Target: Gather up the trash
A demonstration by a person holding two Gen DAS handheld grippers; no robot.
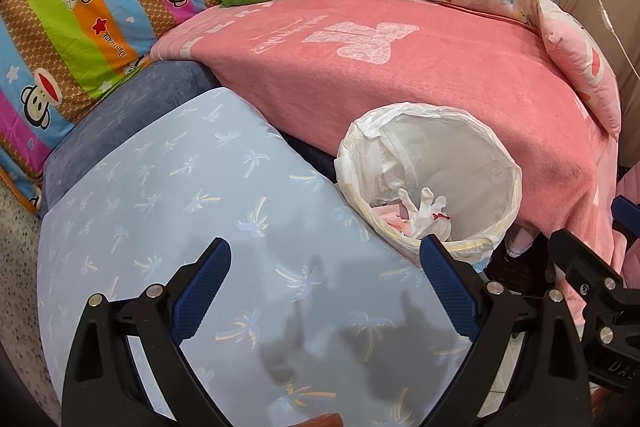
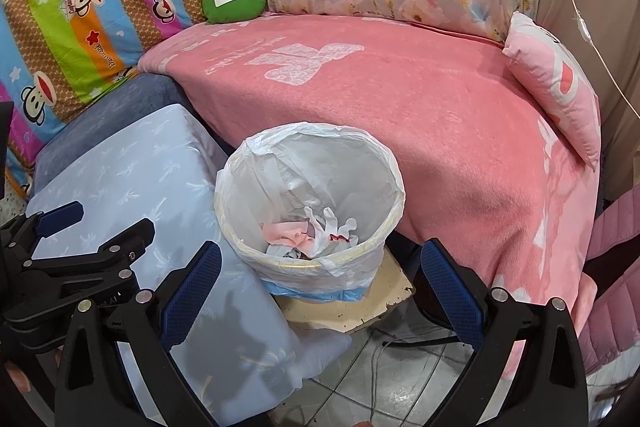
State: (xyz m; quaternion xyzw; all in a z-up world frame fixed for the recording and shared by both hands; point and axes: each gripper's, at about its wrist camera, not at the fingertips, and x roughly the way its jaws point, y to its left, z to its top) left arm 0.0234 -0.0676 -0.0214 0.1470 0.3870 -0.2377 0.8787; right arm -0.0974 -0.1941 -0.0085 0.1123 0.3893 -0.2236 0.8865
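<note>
Trash [image 2: 316,235] lies in the bin [image 2: 394,187]; both our grippers, left [image 1: 326,291] and right [image 2: 320,291], hang empty, fingers spread. We judge collecting nearly done; next, look for leftovers.

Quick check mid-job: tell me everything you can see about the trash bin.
The bin is small, round and upright, lined with a thin white plastic bag folded over the rim; blue shows below the bag's edge. Inside lie crumpled white tissue and a pink scrap, low in the bin. It stands on a cream board, between the light-blue cushion and the pink blanket. Neither gripper touches it.
</note>
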